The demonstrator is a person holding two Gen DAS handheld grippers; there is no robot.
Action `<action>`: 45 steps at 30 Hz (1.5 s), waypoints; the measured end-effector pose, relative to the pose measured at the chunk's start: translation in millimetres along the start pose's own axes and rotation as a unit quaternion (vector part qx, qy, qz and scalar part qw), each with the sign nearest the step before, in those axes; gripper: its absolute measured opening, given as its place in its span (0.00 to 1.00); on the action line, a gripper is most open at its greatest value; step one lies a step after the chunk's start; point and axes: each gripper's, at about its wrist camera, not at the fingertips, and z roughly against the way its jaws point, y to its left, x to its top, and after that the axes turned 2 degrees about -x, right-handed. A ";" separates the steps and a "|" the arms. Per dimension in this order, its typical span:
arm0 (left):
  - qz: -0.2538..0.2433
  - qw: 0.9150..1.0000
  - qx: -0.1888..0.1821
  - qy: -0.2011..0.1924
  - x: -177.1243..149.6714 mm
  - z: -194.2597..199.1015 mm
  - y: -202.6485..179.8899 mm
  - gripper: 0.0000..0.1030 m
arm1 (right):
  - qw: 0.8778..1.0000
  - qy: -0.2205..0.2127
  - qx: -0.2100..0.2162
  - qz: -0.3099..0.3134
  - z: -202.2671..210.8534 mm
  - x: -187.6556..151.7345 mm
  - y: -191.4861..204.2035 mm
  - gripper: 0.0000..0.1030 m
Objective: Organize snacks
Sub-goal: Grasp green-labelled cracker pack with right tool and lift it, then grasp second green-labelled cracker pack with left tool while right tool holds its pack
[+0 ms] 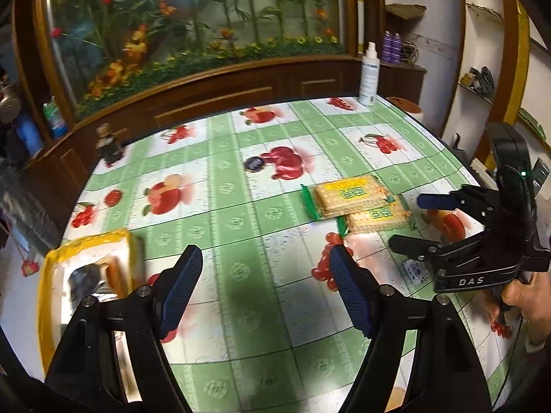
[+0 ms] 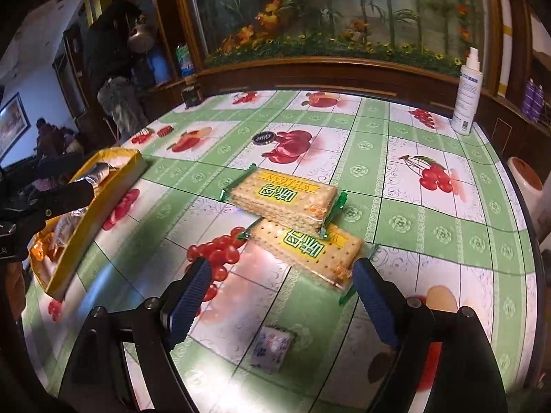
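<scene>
Both grippers angled down over the table, jaws apart, nothing held.
Yellow tray (image 2: pixel 100 203) at left; left gripper (image 1: pixel 265 285) beside it; two cracker packs (image 2: pixel 286 203) overlapping mid-table; right gripper (image 2: pixel 282 296) just short of the nearer pack.

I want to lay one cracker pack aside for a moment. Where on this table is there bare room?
Free: the wide stretch between the yellow box and the cracker packs, and the far strip between the round dark lid and the spray bottle. Crowded: near the right tool, with packs and a small packet.
</scene>
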 end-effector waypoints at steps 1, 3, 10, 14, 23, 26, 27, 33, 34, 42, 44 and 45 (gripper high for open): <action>0.002 1.000 -0.004 0.005 1.0 -3.4 -0.4 0.74 | 1.000 0.004 0.004 0.002 -3.8 1.4 -1.4 0.83; 0.011 1.000 -0.011 0.014 1.6 -9.8 0.7 0.74 | 1.000 0.009 0.006 0.004 -11.8 5.1 -3.9 0.83; 0.042 0.998 -0.004 0.041 -15.9 -18.2 14.9 0.74 | 0.992 -0.030 0.081 -0.092 -23.6 36.6 -26.9 0.84; 0.050 0.998 0.004 0.047 -27.3 -14.9 25.0 0.74 | 0.988 -0.013 0.087 -0.126 -50.4 50.0 -29.8 0.86; 0.088 0.993 0.024 0.069 -34.8 -26.2 49.9 0.73 | 0.987 -0.029 0.149 -0.055 -15.8 31.4 12.4 0.86; 0.106 0.991 0.044 0.075 -39.3 -25.9 58.5 0.74 | 0.994 -0.014 0.102 -0.049 -22.5 32.7 7.8 0.87; 0.117 0.989 0.043 0.077 -42.1 -24.4 63.7 0.74 | 0.994 -0.008 0.096 -0.051 -26.3 36.4 8.5 0.87; 0.153 0.984 0.042 0.083 -70.0 -0.3 83.5 0.74 | 0.988 -0.023 0.097 -0.115 -60.9 73.9 13.5 0.86; 0.154 0.983 0.043 0.086 -74.4 2.6 84.8 0.74 | 0.989 -0.017 0.093 -0.114 -71.3 79.7 18.1 0.86; 0.144 0.986 0.032 0.079 -89.2 24.8 89.1 0.74 | 0.983 0.101 0.156 0.004 -99.6 51.7 90.1 0.86; 0.140 0.986 0.032 0.080 -85.7 20.9 86.0 0.74 | 0.989 0.077 0.120 0.050 -74.0 35.0 101.8 0.86; 0.140 0.986 0.027 0.081 -85.0 19.0 84.3 0.74 | 0.991 0.068 0.105 0.056 -63.4 30.2 101.9 0.87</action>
